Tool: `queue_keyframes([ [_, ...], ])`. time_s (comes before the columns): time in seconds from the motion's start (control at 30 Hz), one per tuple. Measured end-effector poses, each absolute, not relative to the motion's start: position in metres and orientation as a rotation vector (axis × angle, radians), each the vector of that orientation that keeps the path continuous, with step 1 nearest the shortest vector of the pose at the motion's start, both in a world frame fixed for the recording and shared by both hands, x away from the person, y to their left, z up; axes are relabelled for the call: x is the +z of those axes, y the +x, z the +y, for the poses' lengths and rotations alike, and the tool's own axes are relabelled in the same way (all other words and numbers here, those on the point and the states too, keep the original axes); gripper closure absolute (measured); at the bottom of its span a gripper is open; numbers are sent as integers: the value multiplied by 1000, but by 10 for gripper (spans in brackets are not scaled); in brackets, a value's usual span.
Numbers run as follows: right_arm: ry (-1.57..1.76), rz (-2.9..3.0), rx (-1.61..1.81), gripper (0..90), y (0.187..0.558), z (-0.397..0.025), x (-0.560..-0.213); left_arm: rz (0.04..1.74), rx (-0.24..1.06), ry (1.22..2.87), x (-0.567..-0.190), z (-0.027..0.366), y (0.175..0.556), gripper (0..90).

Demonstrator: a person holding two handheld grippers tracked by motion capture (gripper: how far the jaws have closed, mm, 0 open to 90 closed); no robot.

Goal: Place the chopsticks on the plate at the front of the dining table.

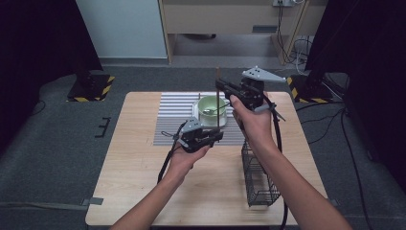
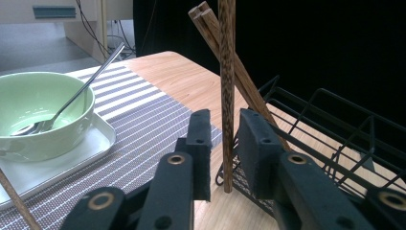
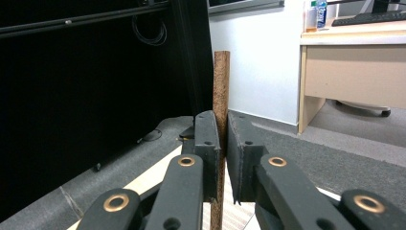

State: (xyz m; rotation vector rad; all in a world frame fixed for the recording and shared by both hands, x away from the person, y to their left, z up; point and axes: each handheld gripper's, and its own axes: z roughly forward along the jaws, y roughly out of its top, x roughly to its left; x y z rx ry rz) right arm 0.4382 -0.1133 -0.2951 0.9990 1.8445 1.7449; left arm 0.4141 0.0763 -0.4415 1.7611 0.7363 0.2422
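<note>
My right gripper (image 1: 219, 85) (image 3: 223, 139) is raised over the far side of the table, shut on a dark wooden chopstick (image 1: 218, 108) (image 3: 220, 81) that hangs upright. Its lower end (image 2: 227, 96) drops between the jaws of my left gripper (image 1: 218, 136) (image 2: 225, 153), which stands open with a small gap on each side of the stick. Two more chopsticks (image 2: 249, 81) lean in the black wire basket (image 1: 259, 178) (image 2: 335, 129) behind it.
A green bowl (image 1: 210, 104) (image 2: 33, 110) with a metal spoon (image 2: 72, 96) sits on a white tray (image 2: 72, 158) on a striped placemat (image 1: 172, 120). Another brown stick (image 2: 16, 203) crosses the tray's near corner. The basket stands at the table's right front.
</note>
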Motion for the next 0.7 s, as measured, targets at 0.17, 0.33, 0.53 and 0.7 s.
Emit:
queue_keyframes([
  [0.17,994,1848,1743,838,438,-113,-295,729,246,1771,-443,76,414,827],
  [0.33,989,1856,1744,814,438,-111,-296,741,240,1751,-446,81,416,860],
  [0.53,968,1869,1697,676,437,-111,-297,826,244,1714,-450,94,422,862],
  [0.7,927,1890,1603,587,433,-115,-299,867,273,1718,-449,105,425,862],
])
